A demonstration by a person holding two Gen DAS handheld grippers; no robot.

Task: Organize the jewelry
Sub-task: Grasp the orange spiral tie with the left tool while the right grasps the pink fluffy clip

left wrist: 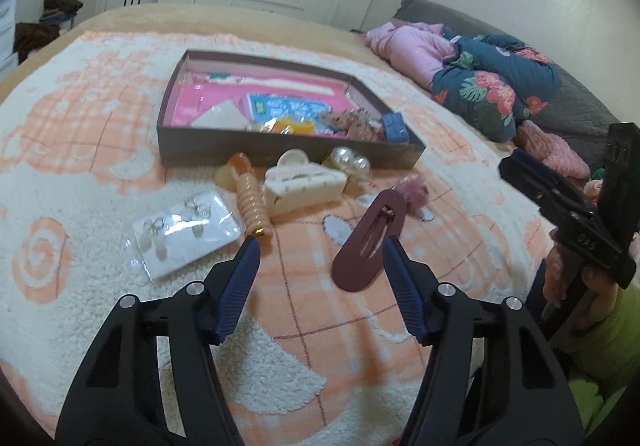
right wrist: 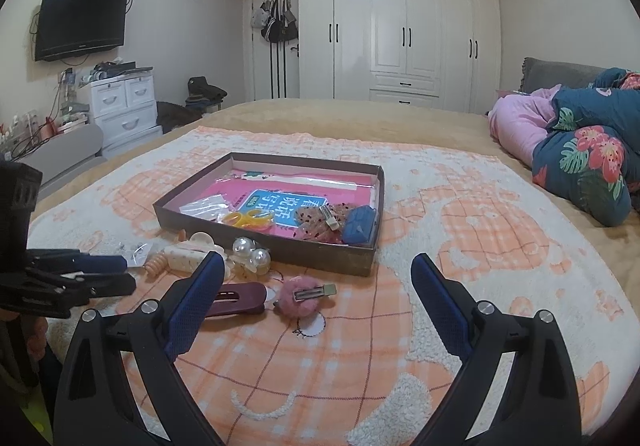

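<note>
A shallow brown box [left wrist: 288, 150] sits on a bed covered by a fuzzy white and orange blanket [left wrist: 80, 150]. Inside the box are a pink book with a blue cover patch [right wrist: 288, 206], a yellow thing [right wrist: 250, 220], a speckled pink hair piece [right wrist: 320, 224] and a small blue case [right wrist: 362, 226]. More hair things lie on the blanket just in front of the box: a cream hair clip [left wrist: 304, 186], a peach spiral clip [left wrist: 252, 202], a clip with big pearls [right wrist: 250, 252], a fluffy pink ball clip [right wrist: 304, 296], and a clear packet of earrings [left wrist: 186, 236] on a white card. A long dark red hair clip [left wrist: 370, 238] lies near the pink ball clip. The left claw [left wrist: 320, 246] is spread partway, with its blue fingers [left wrist: 240, 282] on either side of a bare patch of blanket; the dark red clip looks to be touching its right finger, and nothing is pinched. Its left fingertip is just beside the gold end of the peach spiral clip. The right claw [right wrist: 316, 266] is spread wide above the blanket and holds nothing. A green sleeve [left wrist: 600, 334] shows at the edge behind the right claw.
</note>
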